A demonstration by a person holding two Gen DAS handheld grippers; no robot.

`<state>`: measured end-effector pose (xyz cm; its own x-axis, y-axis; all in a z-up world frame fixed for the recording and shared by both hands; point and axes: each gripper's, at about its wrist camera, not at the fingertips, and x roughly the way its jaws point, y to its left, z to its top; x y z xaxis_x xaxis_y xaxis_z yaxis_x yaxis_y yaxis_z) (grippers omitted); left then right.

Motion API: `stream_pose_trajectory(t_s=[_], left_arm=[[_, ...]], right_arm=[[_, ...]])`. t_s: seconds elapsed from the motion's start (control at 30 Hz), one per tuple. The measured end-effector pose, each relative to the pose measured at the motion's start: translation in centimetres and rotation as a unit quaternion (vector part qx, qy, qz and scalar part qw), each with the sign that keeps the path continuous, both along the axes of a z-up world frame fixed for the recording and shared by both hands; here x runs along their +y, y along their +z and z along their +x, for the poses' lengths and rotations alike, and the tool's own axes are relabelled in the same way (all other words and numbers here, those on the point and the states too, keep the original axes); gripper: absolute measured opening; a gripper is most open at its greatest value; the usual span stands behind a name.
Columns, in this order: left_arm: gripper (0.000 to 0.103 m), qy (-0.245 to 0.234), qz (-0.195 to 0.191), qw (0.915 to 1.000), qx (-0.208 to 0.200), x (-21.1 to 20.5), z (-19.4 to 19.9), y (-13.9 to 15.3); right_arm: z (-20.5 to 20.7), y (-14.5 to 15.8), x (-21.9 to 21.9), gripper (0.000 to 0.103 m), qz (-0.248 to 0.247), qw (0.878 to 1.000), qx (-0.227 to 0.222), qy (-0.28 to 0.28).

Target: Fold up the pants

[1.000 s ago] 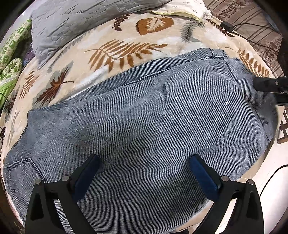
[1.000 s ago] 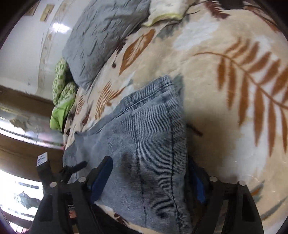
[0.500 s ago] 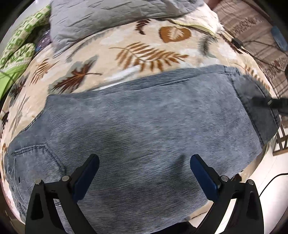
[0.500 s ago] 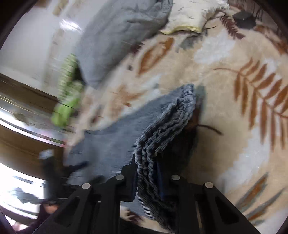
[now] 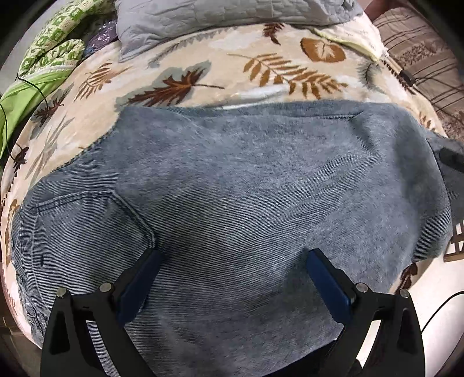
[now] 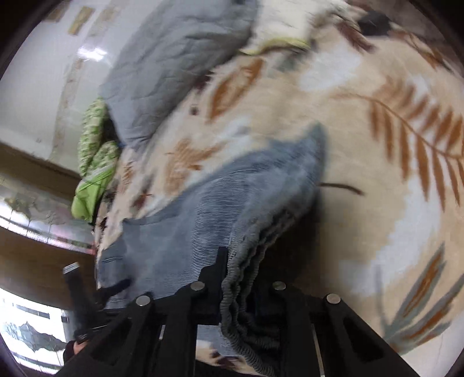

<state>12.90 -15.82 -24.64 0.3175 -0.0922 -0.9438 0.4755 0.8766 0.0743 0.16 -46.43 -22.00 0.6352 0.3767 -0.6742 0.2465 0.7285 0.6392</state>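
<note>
Blue-grey corduroy pants (image 5: 232, 179) lie spread across a leaf-patterned blanket (image 5: 203, 72), with a back pocket (image 5: 87, 220) at the lower left. My left gripper (image 5: 232, 261) hovers open over the cloth near the pocket, and nothing is between its blue pads (image 5: 139, 284). In the right wrist view the bunched leg end of the pants (image 6: 240, 290) is pinched between the fingers of my right gripper (image 6: 243, 278). Its jaws are closing on the cloth, which is raised off the blanket (image 6: 377, 203). That gripper shows as a dark shape (image 5: 452, 158) at the right edge.
A grey quilted pillow (image 5: 217, 17) lies at the far side. Green patterned bedding (image 5: 49, 52) is at the far left. Brown striped bedding (image 5: 420, 43) with a black cable lies at the far right. The bed edge and pale floor (image 5: 435, 319) are at the lower right.
The right jaws went from wide apart to pinched on the pants' leg end and lifted it. The left gripper moved along the pants toward the pocket end and stayed open.
</note>
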Motion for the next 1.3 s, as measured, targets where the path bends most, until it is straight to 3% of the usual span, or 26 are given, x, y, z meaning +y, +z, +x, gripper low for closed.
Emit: stream_pose_trajectory(t_s=[0.1, 0.23, 0.33, 0.43, 0.5, 0.63, 0.77, 0.87, 1.0, 1.1, 1.17, 1.23, 1.3], left_arm=[[0.101, 0.019, -0.012, 0.9997, -0.013, 2.0, 0.3, 1.3], [0.101, 0.061, -0.043, 0.997, -0.023, 6.8, 1.1, 3.3], [0.101, 0.092, -0.06, 0.9934, -0.032, 10.7, 0.9, 4.5], [0.101, 0.125, -0.077, 0.9884, -0.038, 14.6, 0.9, 5.3], [0.101, 0.142, -0.082, 0.9857, -0.039, 16.7, 0.6, 5.3], [0.101, 0.156, -0.078, 0.984, -0.034, 19.0, 0.0, 4.8], [0.101, 0.151, -0.079, 0.9845, -0.04, 18.7, -0.4, 4.9], [0.101, 0.129, -0.085, 0.987, -0.045, 17.4, -1.1, 5.2], [0.101, 0.101, -0.081, 0.9909, -0.038, 15.0, -1.3, 4.4], [0.101, 0.088, -0.072, 0.9929, -0.035, 13.4, -1.4, 3.3], [0.101, 0.075, -0.023, 0.9957, -0.049, 12.1, -1.2, 1.8], [0.101, 0.074, -0.011, 0.9959, -0.052, 11.8, -1.2, 1.1], [0.101, 0.073, -0.011, 0.996, -0.05, 11.8, -1.3, 1.7]], right_arm=[[1.2, 2.9, 3.4, 0.014, 0.001, 0.999, -0.023, 0.036], [3.4, 7.0, 9.9, 0.014, -0.036, 0.994, -0.059, 0.085], [5.6, 8.1, 14.8, 0.014, -0.041, 0.988, -0.067, 0.132], [8.5, 6.7, 19.7, 0.015, -0.024, 0.983, -0.045, 0.174], [10.1, 4.8, 22.5, 0.021, -0.016, 0.981, -0.012, 0.192], [11.4, 1.5, 26.3, 0.05, 0.005, 0.974, 0.035, 0.222], [9.4, 3.0, 26.1, 0.054, 0.016, 0.973, -0.015, 0.231], [8.0, 5.0, 24.0, 0.064, -0.004, 0.978, -0.062, 0.2], [6.6, 4.8, 20.7, 0.065, -0.006, 0.986, -0.065, 0.156], [6.0, 2.7, 18.7, 0.065, 0.025, 0.989, -0.05, 0.135], [6.1, 0.0, 18.2, 0.065, 0.046, 0.99, -0.024, 0.128], [6.2, -3.5, 17.7, 0.064, 0.067, 0.991, 0.022, 0.117], [5.7, -4.1, 17.0, 0.063, 0.085, 0.991, 0.0, 0.106]])
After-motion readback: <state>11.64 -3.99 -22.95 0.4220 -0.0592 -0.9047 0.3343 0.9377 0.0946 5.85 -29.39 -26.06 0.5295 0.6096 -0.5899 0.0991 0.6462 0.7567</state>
